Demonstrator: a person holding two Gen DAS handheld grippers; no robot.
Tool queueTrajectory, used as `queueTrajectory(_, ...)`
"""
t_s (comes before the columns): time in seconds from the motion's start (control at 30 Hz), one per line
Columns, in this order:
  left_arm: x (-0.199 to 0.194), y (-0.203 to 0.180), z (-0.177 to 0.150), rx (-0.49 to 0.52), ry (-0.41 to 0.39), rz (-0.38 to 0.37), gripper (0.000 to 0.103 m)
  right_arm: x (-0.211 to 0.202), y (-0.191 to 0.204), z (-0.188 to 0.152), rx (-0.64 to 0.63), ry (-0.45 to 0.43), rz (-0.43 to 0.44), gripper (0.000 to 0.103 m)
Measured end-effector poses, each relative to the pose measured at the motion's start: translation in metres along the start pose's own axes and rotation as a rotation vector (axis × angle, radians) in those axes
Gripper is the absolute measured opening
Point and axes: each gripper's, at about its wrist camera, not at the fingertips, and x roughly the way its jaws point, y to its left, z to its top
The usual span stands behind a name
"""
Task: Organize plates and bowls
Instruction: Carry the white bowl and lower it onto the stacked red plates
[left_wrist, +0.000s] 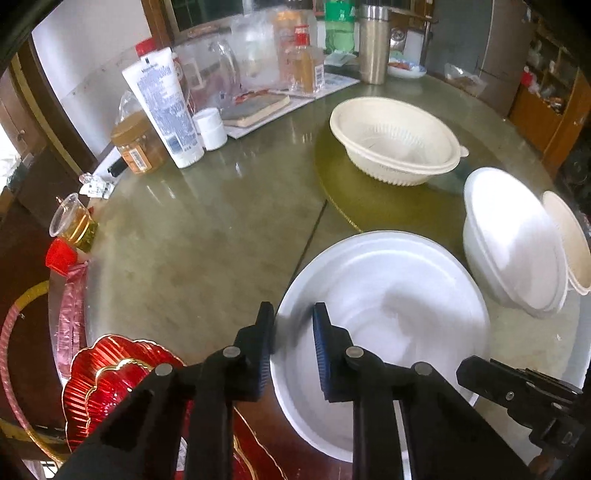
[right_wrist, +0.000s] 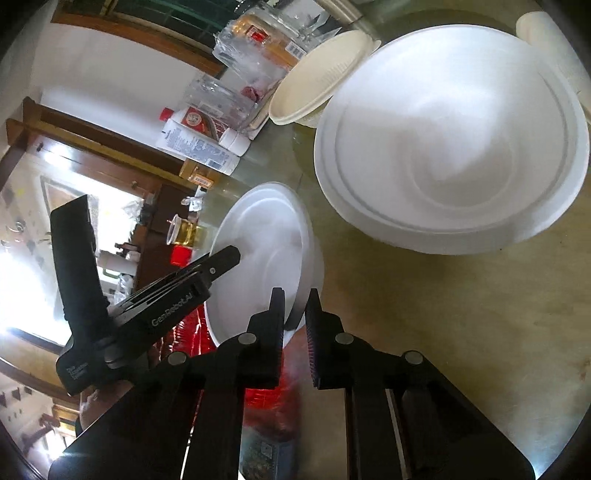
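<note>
Round glass-topped dining table (left_wrist: 192, 236), cluttered along its far edge. Nearest, the left gripper (left_wrist: 293, 325) straddles the rim of a white bowl (left_wrist: 388, 295) at 6 o'clock, jaws narrowly apart, one finger inside, one outside. The right gripper (right_wrist: 295, 306) flanks the same bowl's (right_wrist: 258, 240) opposite rim; whether it grips is unclear. A second white bowl (left_wrist: 513, 240) sits at 3 o'clock, touching a cream bowl (left_wrist: 569, 243). Farther, at 1 o'clock, a cream colander bowl (left_wrist: 395, 140) sits on the turntable. A lotion tube (left_wrist: 162, 107) stands at 10 o'clock.
</note>
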Motion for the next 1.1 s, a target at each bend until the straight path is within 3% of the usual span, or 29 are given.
queueTrajectory(0.27,-0.027,-0.002,-0.009,-0.011,-0.08,-0.017,0.016,-0.022,0.006,-0.001,-0.036,-0.062,0.027,0.009)
queueTrajectory(0.57,-0.082,0.017,-0.029,-0.082,-0.264,0.0,0.014,-0.038,0.058,-0.011,-0.209,-0.144,0.044,0.009)
queueTrajectory(0.8,-0.112,0.052,-0.055,-0.168,-0.363,0.042,0.014,-0.025,0.093,-0.024,-0.306,-0.113,0.083,0.009)
queueTrajectory(1.1,-0.116,0.099,-0.092,-0.278,-0.355,0.093,0.014,0.01,0.132,-0.045,-0.409,-0.015,0.113,0.009)
